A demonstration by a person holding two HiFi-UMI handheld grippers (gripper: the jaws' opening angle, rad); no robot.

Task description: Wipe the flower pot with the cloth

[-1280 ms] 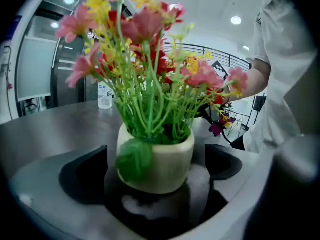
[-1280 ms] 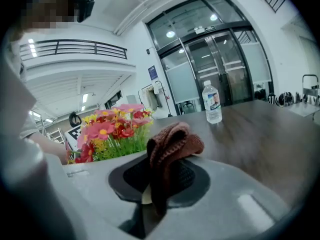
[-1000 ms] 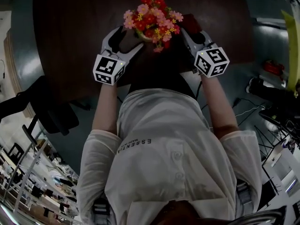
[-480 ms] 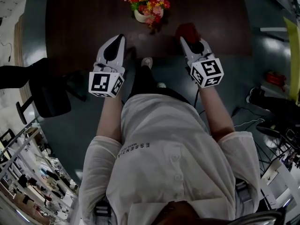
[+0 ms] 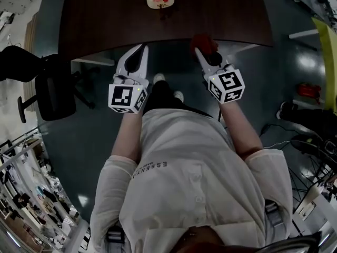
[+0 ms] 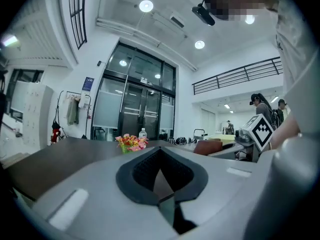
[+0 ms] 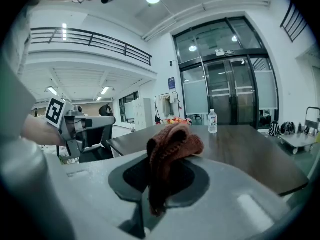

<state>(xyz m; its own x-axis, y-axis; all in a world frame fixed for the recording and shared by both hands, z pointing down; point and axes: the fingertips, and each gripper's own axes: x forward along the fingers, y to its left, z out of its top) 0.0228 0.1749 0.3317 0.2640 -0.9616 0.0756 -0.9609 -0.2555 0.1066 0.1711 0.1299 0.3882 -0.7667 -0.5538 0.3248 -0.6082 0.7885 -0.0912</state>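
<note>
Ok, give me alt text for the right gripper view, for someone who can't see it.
The right tool is shut on a rust-brown knitted cloth in front of a long dark wooden table. Farther along the table stand a clear plastic water bottle and a pot of pink and red flowers.

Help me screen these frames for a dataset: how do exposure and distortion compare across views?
Head view: dim, table nearly black, edges bowed. Left gripper view: bright, ceiling lights flare, black round vignette. Right gripper view: bright, cloth sharp, door frames curved.

Head camera steeply above, table (image 5: 105, 20) shared
</note>
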